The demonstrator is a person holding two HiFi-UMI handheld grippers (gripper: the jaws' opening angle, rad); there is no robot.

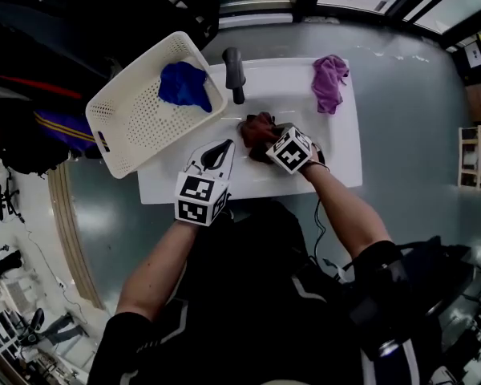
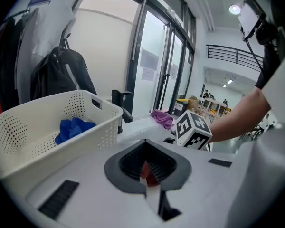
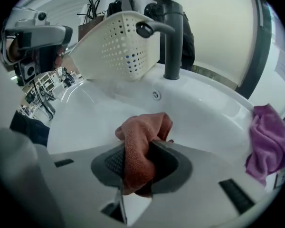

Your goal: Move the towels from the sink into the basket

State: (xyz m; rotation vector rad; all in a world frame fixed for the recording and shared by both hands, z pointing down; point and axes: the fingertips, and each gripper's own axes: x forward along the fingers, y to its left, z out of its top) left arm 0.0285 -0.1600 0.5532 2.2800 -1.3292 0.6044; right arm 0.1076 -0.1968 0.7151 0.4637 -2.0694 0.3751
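Note:
A rust-red towel (image 1: 258, 128) hangs bunched over the white sink (image 1: 293, 77), and my right gripper (image 1: 266, 141) is shut on it; in the right gripper view the cloth (image 3: 142, 144) is pinched between the jaws (image 3: 137, 175) above the basin (image 3: 199, 113). A purple towel (image 1: 329, 80) lies on the sink's right rim. The white perforated basket (image 1: 124, 135) stands tilted at the sink's left with a blue towel (image 1: 184, 85) in it. My left gripper (image 1: 221, 149) hovers by the sink's front left with its jaws (image 2: 149, 172) together and nothing gripped.
A dark faucet (image 1: 235, 74) rises at the sink's back, between the basket and the basin. In the left gripper view the basket (image 2: 47, 132) stands close on the left. Bags and chairs crowd the floor to the left, and shelving stands at the far right.

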